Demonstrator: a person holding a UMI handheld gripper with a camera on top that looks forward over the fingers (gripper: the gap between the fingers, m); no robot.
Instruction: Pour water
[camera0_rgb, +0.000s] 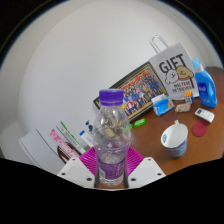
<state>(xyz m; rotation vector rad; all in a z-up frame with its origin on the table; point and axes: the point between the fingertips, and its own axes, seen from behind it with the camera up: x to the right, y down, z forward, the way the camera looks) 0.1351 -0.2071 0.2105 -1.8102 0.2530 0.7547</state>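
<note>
A clear plastic water bottle with a purple cap stands upright between my fingers, its lower body pressed by both pink pads. My gripper is shut on the bottle, which looks lifted a little above the brown table. A white cup with blue markings stands on the table ahead and to the right of the bottle. Water fills much of the bottle.
A "GIFT" box and a framed picture lean against the wall behind the cup. A blue bottle stands at the far right, with a white remote and a red-white item near it. Papers lie to the left.
</note>
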